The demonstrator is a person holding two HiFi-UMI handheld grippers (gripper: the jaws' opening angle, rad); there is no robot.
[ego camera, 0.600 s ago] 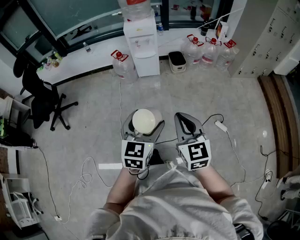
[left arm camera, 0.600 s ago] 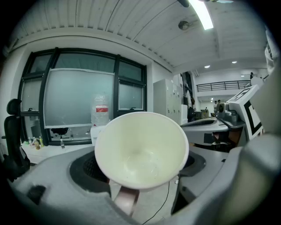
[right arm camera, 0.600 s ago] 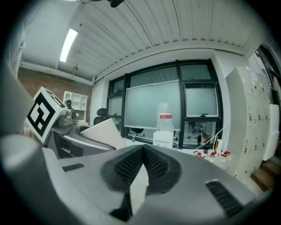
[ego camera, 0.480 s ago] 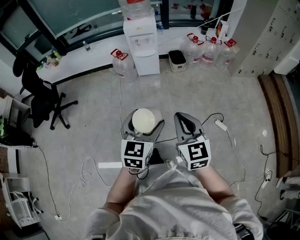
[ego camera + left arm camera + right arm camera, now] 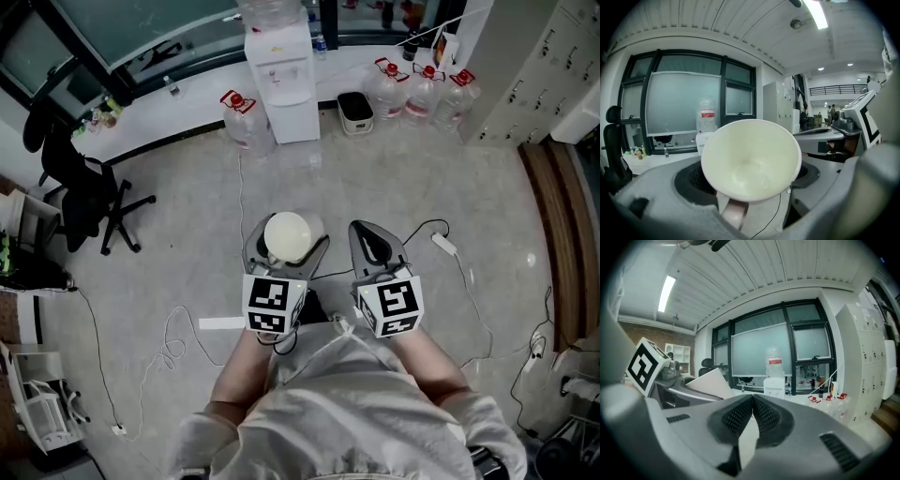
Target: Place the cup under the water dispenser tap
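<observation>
Cup (image 5: 287,237) in the left tool (image 5: 286,251), water dispenser (image 5: 279,80) ahead.
The left tool pinches the cup; the dispenser stands well apart at twelve o'clock across the floor (image 5: 375,178), in line with it. The right tool (image 5: 373,246), pressed together, holds nothing.

One cup (image 5: 287,234), one water dispenser (image 5: 284,89), one black office chair (image 5: 80,187), one small dark bin (image 5: 355,114) and one white power strip (image 5: 442,245) are in sight. There are five water jugs (image 5: 246,124) (image 5: 388,92) (image 5: 424,94) (image 5: 454,98) (image 5: 270,11), four with red caps on the floor and one on top of the dispenser. The grippers number two, the left gripper (image 5: 289,240) and the right gripper (image 5: 364,232).
</observation>
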